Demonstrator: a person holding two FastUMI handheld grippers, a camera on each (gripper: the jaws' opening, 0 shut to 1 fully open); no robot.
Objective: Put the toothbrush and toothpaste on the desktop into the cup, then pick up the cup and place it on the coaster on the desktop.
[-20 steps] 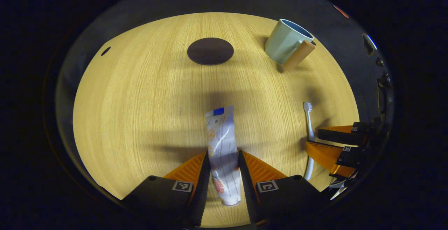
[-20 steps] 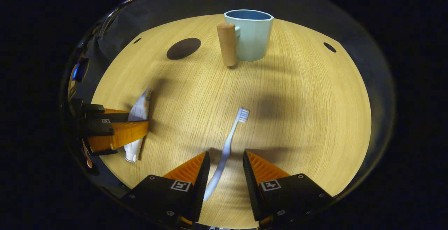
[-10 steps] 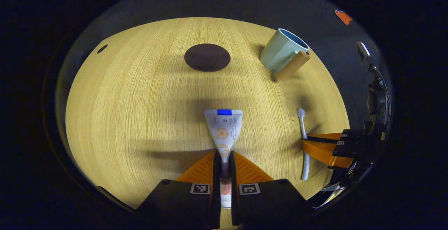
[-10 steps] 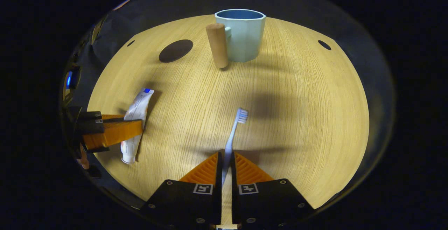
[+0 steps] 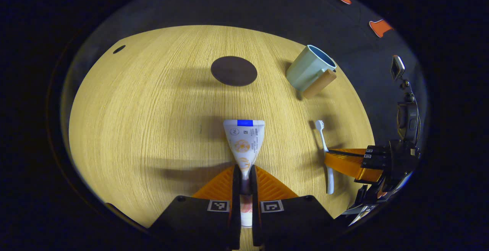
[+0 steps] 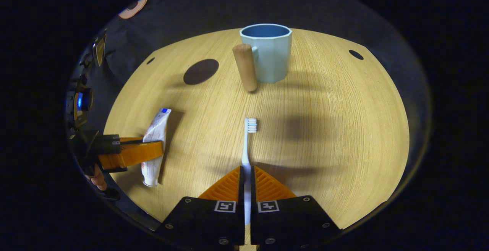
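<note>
Tools (image 5: 245, 172) (image 6: 247, 174) clamp toothpaste (image 5: 243, 140), toothbrush (image 6: 247, 144).

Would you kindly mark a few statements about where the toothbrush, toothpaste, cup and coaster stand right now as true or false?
1. The left gripper is shut on the toothpaste. True.
2. The toothbrush already stands in the cup. False: the right gripper is shut on its handle, with the bristle end pointing toward the cup.
3. The cup sits on the coaster. False: it stands on the desktop beside the coaster, apart from it.
4. The cup stands upright, with nothing seen sticking out of its mouth. True.
5. The coaster is bare. True.
</note>
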